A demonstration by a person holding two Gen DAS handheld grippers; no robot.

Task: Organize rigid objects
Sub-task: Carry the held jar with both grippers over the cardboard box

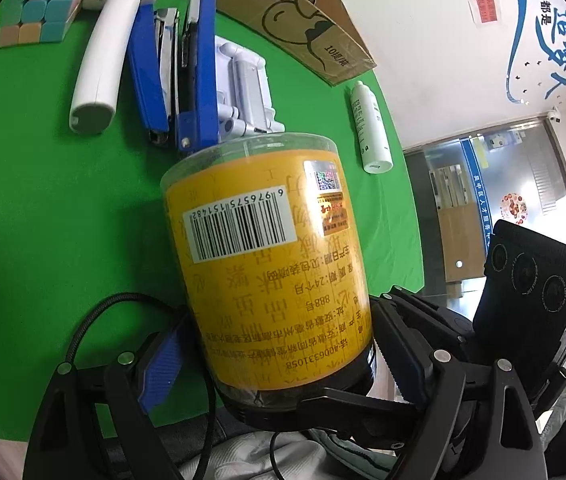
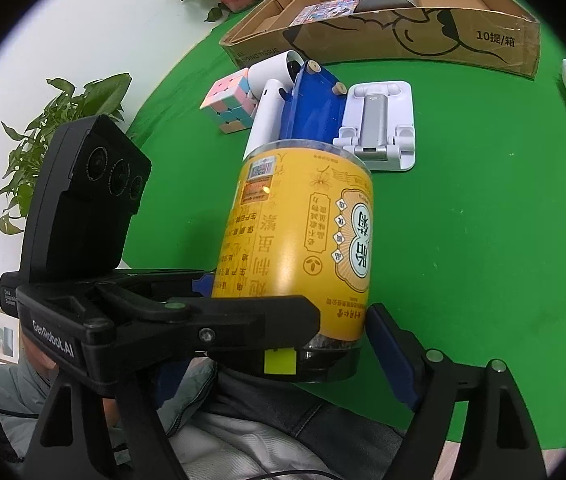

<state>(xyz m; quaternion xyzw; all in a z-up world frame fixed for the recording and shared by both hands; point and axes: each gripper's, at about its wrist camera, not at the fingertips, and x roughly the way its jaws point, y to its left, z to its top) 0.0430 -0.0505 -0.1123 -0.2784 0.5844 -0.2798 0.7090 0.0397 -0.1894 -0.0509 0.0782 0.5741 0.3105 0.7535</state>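
Jar [image 1: 267,264] tilted over table's near edge, my grippers spread round its lid end: right gripper [image 2: 291,320] off it, left gripper [image 1: 275,360] contact unclear, so it may slip onto stapler [image 1: 187,72].

The yellow jar [image 1: 271,280] fills the space between both grippers, blocking the way straight ahead. Just behind it a tight cluster bars the path: blue stapler [image 1: 179,80], white phone stand [image 2: 379,124], white curved handle [image 1: 103,56] and pastel cube [image 2: 229,102]. The cardboard box [image 2: 403,40] walls off the far edge. Open green cloth [image 2: 483,240] lies to the right, as far as the white bottle [image 1: 371,128]; the left side looks free too, I think.
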